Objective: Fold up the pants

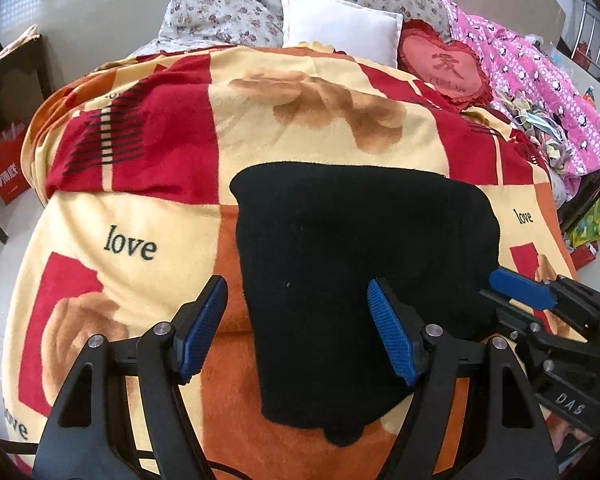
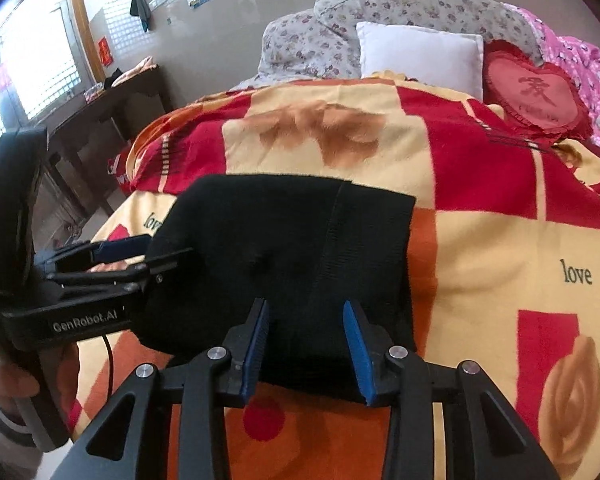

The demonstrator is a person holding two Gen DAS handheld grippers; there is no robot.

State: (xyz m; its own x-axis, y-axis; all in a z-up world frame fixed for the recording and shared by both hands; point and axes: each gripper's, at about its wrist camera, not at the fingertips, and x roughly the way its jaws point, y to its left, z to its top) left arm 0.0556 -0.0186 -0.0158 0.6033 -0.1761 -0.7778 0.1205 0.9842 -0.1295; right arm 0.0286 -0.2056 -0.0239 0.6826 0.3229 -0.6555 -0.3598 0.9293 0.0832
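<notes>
The black pants [image 1: 360,272] lie folded into a compact block on the patterned blanket [image 1: 148,216]; they also show in the right wrist view [image 2: 292,256]. My left gripper [image 1: 296,320] is open and empty, its fingers straddling the near left edge of the pants. My right gripper [image 2: 306,340] is open and empty, just above the near edge of the pants. The right gripper also appears in the left wrist view [image 1: 540,304] at the pants' right side. The left gripper appears in the right wrist view [image 2: 140,256] at the pants' left side.
A white pillow [image 1: 340,24], a red heart cushion [image 1: 444,68] and a floral quilt [image 1: 228,4] sit at the bed's head. A pink blanket [image 1: 540,88] lies along the right side. A dark wooden table [image 2: 100,128] stands left of the bed.
</notes>
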